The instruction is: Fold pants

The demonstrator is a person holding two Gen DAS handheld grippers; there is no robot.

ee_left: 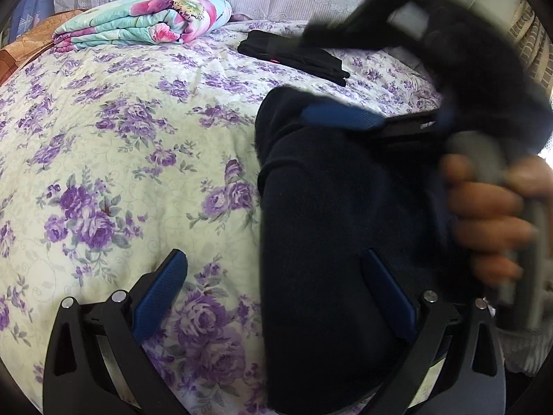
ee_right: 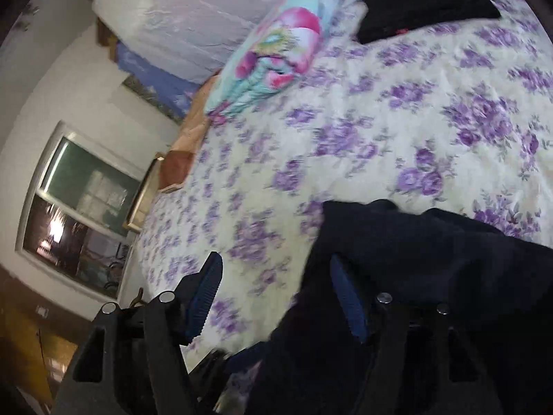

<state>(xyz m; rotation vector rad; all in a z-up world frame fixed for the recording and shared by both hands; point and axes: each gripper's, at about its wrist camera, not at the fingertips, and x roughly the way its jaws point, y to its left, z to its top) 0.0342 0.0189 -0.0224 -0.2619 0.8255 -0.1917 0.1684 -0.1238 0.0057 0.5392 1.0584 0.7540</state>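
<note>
The left tongs stand spread wide over the bed, one blue pad above the flowered sheet, the other lying against the dark navy pants, gripping nothing. The right tongs are about half open and blurred; the pants drape over one blue finger, but I cannot tell whether anything is pinched. A hand grips their grey handle. On the bed I count one pair of navy pants near the edge, one folded black garment farther back, and one rolled floral quilt.
</note>
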